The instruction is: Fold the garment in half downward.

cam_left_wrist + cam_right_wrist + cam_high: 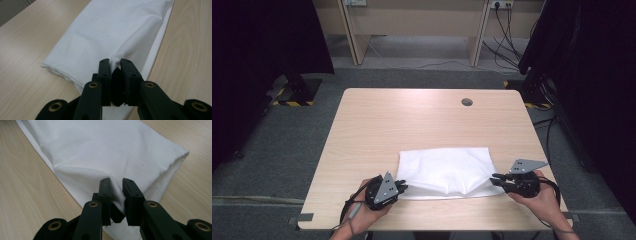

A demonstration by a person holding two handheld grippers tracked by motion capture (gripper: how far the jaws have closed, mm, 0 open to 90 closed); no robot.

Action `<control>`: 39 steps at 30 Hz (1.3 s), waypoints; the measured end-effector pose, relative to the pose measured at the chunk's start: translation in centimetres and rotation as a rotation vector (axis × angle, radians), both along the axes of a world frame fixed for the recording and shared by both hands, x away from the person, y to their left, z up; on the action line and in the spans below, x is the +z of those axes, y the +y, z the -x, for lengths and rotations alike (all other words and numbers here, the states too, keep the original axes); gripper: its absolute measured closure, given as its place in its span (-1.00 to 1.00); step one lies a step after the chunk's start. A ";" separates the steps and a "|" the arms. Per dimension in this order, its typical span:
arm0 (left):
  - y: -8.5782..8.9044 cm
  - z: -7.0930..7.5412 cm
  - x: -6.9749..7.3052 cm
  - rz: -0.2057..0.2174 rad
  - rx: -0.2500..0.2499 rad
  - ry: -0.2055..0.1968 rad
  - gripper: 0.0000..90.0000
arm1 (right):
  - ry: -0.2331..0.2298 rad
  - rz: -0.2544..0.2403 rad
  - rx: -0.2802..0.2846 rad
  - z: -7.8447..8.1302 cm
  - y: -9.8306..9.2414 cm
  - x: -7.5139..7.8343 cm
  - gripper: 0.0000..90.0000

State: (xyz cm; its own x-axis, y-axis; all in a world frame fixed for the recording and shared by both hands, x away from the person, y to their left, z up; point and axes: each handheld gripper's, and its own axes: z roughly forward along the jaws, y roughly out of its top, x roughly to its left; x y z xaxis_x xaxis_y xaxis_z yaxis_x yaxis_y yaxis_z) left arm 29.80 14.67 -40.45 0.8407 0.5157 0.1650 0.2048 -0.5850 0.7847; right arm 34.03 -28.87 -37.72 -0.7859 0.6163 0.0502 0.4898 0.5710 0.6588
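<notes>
High view, table (377, 120): a pale wood top with a dark round grommet (467, 102) near its far edge, grey carpet all round it
Cloth (444, 170): a white folded cloth lying flat on the table, in the near half and a little right of centre, well short of the grommet; its near edge runs close to the table's near rim
Cloth, seen from the left gripper view (110, 35): the fabric stretches away from the jaws with a folded hem on one side, and a ridge of it rises into the jaws
Cloth, seen from the right gripper view (110, 147): it puckers up toward the jaws, with bare wood on both sides
Left gripper (401, 188): held in the person's left hand at the cloth's near left corner; the jaws stand almost together, pinching a fold of cloth between the pads
Right gripper (495, 178): held in the right hand at the cloth's near right corner; the jaws stand close together, nipping a raised fold of cloth
</notes>
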 end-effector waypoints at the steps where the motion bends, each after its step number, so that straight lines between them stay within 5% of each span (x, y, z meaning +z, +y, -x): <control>1: 0.0 0.0 -0.1 -0.001 0.000 0.003 0.74 | 0.000 0.001 0.000 0.0 0.0 0.0 0.73; 19: 0.0 0.2 -0.6 -0.011 -0.014 0.036 0.70 | 0.017 0.032 0.000 0.1 -0.4 -0.6 0.66; 28: 0.9 -0.2 1.0 0.079 0.004 0.026 0.57 | 0.004 -0.012 -0.028 0.0 -1.8 0.8 0.57; 32: 0.7 -1.2 1.0 0.065 0.015 0.041 0.55 | -0.011 -0.026 -0.047 -0.4 -1.6 1.3 0.56; 39: -0.9 -1.9 -0.6 -0.004 -0.020 0.105 0.54 | 0.049 0.065 -0.037 -1.2 -0.2 -0.9 0.55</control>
State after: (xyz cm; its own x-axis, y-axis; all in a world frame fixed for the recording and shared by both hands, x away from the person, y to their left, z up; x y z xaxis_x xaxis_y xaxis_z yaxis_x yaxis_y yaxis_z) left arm 31.69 13.75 -41.02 0.8634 0.4984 0.0778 0.2740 -0.5928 0.7573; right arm 35.18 -29.10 -38.63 -0.7599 0.6484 0.0474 0.5425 0.5923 0.5956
